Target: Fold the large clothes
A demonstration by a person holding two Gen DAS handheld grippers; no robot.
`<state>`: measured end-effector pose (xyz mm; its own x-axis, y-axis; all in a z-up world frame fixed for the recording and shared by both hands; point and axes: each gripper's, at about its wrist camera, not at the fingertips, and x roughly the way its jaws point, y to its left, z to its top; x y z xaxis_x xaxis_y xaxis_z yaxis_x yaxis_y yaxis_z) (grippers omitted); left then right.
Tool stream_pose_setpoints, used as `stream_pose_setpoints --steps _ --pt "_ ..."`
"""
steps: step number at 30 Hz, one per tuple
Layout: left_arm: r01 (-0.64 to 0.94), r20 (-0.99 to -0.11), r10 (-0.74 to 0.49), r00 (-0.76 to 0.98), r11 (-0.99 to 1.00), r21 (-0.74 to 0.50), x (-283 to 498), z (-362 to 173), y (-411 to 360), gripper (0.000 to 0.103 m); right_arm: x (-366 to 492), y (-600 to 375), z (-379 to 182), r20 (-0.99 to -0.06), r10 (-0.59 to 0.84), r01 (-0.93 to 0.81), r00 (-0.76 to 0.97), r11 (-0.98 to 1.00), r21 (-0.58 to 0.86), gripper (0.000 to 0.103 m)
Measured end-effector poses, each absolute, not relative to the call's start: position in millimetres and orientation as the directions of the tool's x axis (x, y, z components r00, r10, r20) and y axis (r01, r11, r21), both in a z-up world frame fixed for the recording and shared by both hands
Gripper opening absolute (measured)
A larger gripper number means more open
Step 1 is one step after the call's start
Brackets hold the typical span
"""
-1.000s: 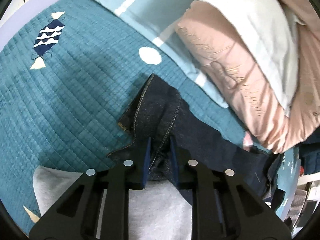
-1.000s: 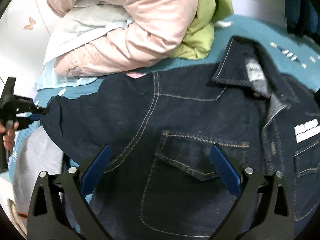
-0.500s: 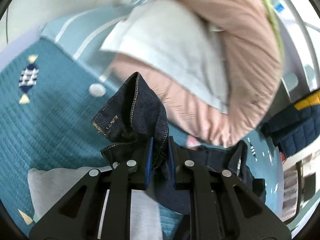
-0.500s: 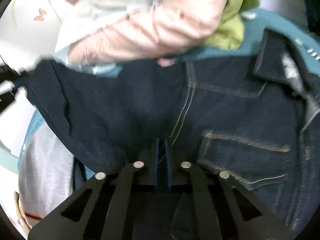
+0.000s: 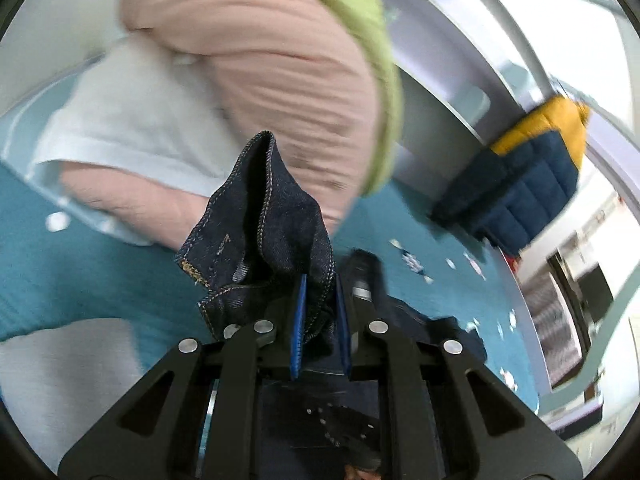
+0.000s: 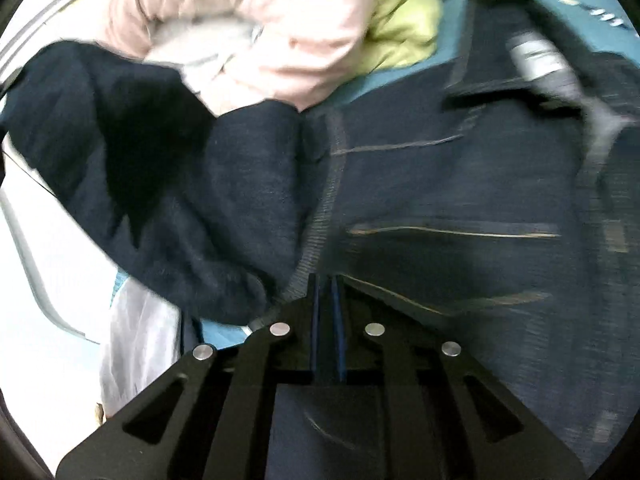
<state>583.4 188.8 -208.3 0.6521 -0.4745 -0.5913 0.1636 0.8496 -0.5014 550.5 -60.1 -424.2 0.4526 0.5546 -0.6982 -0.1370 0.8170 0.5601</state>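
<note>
A dark denim jacket (image 6: 440, 184) lies front up on the teal bedspread (image 5: 60, 260), collar toward the upper right in the right wrist view. My left gripper (image 5: 320, 292) is shut on the jacket's sleeve cuff (image 5: 272, 216), which stands up above the fingers, lifted off the bed. In the right wrist view that sleeve (image 6: 180, 200) arcs up and away to the left. My right gripper (image 6: 325, 284) sits at the armhole seam by the chest pocket. Its pads are nearly together, opening a trace, with a thin pinch of denim between them.
A pink quilt (image 5: 260, 60) with a green layer (image 5: 380, 60) and a white pillow (image 5: 132, 112) are piled at the bed's head. A navy and yellow puffer jacket (image 5: 520, 184) lies at the far edge. A grey garment (image 5: 60, 372) lies near left.
My left gripper lifted the cuff off the bed and swung it toward the jacket body. My right gripper went from wide open to pinched on the jacket at the armhole seam.
</note>
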Motion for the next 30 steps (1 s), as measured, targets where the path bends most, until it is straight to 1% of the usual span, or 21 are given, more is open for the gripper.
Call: stream_pose_setpoints --steps 2,4,7,10,14,16,18,20,21,22,23,24,26,29,30 --pt "0.197 -0.596 -0.502 0.626 0.842 -0.502 588.0 -210.4 149.1 0.014 536.1 -99.5 -413.2 -0.699 0.522 -0.117 0.489 0.833 0.541 0.009" --pt "0.212 -0.615 -0.514 0.598 0.842 -0.497 592.2 -220.7 107.8 0.014 522.4 -136.2 -405.6 -0.710 0.471 -0.089 0.523 0.859 0.505 0.014" --pt "0.213 -0.667 -0.509 0.544 0.853 -0.477 597.4 -249.0 42.9 0.014 496.7 -206.0 -398.7 -0.736 0.379 -0.020 0.561 0.895 0.445 0.018" --pt "0.201 -0.726 -0.480 0.492 0.874 -0.442 604.9 -290.3 -14.6 0.014 473.6 -264.1 -397.4 -0.770 0.290 0.062 0.567 0.918 0.392 0.020" --pt "0.155 -0.811 -0.374 0.449 0.927 -0.341 612.0 -339.7 -73.8 0.014 433.9 -324.3 -399.5 -0.782 0.222 0.154 0.583 0.915 0.374 0.024" --pt "0.137 -0.832 -0.321 0.453 0.947 -0.291 610.9 -353.2 -87.9 0.014 413.3 -347.3 -402.3 -0.766 0.220 0.182 0.604 0.898 0.401 0.027" --pt "0.131 -0.844 -0.258 0.470 0.966 -0.222 610.7 -361.6 -106.7 0.014 402.5 -361.5 -407.1 -0.763 0.213 0.224 0.610 0.877 0.424 0.028" --pt "0.134 -0.856 -0.237 0.460 0.971 -0.197 609.4 -369.9 -118.5 0.014 406.4 -371.4 -409.3 -0.755 0.250 0.230 0.607 0.853 0.468 0.028" --pt "0.138 -0.858 -0.254 0.447 0.967 -0.215 608.4 -373.7 -124.3 0.014 406.3 -377.8 -407.5 -0.749 0.251 0.238 0.613 0.845 0.478 0.029" --pt "0.136 -0.861 -0.260 0.437 0.965 -0.222 606.6 -376.2 -131.3 0.015 410.0 -375.8 -404.3 -0.750 0.241 0.243 0.617 0.847 0.472 0.033" --pt "0.141 -0.866 -0.265 0.425 0.964 -0.225 604.3 -377.4 -140.6 0.018 408.5 -378.4 -402.3 -0.750 0.221 0.245 0.624 0.855 0.456 0.037" --pt "0.157 -0.870 -0.282 0.405 0.958 -0.238 602.9 -379.4 -147.2 0.028 407.1 -380.6 -401.8 -0.752 0.204 0.252 0.627 0.860 0.444 0.043" --pt "0.190 -0.866 -0.312 0.390 0.948 -0.256 597.2 -382.3 -160.9 0.040 404.5 -391.3 -406.3 -0.757 0.210 0.269 0.619 0.849 0.455 0.043" --pt "0.258 -0.838 -0.432 0.334 0.897 -0.360 592.4 -377.9 -171.8 0.040 402.1 -406.2 -412.0 -0.755 0.211 0.314 0.621 0.816 0.485 0.043" --pt "0.272 -0.811 -0.480 0.335 0.873 -0.404 589.7 -370.5 -170.3 0.040 401.8 -410.4 -413.1 -0.756 0.202 0.327 0.623 0.811 0.486 0.043"
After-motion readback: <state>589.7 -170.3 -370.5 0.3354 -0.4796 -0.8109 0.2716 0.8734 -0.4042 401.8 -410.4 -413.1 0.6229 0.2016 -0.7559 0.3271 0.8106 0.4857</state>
